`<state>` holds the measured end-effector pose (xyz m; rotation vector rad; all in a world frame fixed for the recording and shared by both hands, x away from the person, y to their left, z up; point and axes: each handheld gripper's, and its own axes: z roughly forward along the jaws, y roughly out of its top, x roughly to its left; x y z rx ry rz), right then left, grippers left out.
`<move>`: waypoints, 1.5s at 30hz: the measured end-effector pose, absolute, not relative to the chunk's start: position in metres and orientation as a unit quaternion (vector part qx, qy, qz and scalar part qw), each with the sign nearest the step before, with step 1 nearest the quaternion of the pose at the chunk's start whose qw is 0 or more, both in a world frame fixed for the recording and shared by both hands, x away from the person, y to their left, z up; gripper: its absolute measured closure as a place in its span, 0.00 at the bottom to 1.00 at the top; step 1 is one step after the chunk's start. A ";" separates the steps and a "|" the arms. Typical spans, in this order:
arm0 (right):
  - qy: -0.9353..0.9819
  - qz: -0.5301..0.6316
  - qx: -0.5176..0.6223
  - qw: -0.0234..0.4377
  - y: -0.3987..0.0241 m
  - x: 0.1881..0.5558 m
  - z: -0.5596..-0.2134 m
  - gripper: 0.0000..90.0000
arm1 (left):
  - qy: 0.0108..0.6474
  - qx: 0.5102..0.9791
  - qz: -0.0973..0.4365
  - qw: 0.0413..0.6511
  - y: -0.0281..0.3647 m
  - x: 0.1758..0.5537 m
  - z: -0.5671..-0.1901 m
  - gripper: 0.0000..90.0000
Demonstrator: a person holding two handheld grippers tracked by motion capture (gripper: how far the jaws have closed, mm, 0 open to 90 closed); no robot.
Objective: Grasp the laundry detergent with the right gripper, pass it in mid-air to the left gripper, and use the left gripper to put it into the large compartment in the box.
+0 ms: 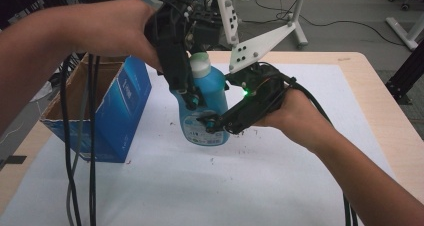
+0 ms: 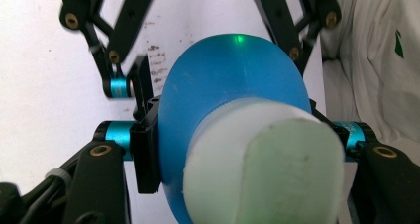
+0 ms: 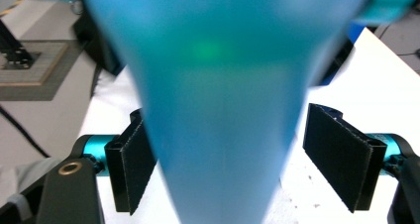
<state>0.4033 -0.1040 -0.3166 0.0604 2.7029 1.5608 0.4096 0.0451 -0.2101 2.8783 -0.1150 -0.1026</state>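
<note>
High view shows the left claw (image 1: 192,98) squeezing the blue bottle (image 1: 210,93) mid-bench; right claw (image 1: 212,123) has let go, so carrying is left.

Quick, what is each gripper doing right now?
Left gripper: shut on the blue plastic bottle with a pale green cap.
Right gripper: open, pads off the bottle between them.
</note>
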 end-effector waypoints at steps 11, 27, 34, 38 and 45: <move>0.887 0.453 0.090 0.000 -0.130 0.407 -0.307 0.14 | -0.023 0.990 -0.029 0.134 0.059 0.411 -0.196 0.42; 0.925 0.363 0.100 -0.045 -0.180 0.401 -0.293 0.14 | 0.069 0.990 -0.001 0.120 0.090 0.419 -0.145 0.42; 0.937 0.333 0.094 -0.046 -0.197 0.399 -0.286 0.14 | 0.105 0.986 0.006 0.129 0.109 0.419 -0.124 0.42; 0.942 0.319 0.096 -0.037 -0.209 0.400 -0.282 0.14 | 0.125 0.984 0.007 0.129 0.120 0.417 -0.112 0.42; 0.944 0.309 0.115 -0.035 -0.231 0.402 -0.275 0.14 | 0.168 0.977 0.013 0.131 0.146 0.413 -0.092 0.42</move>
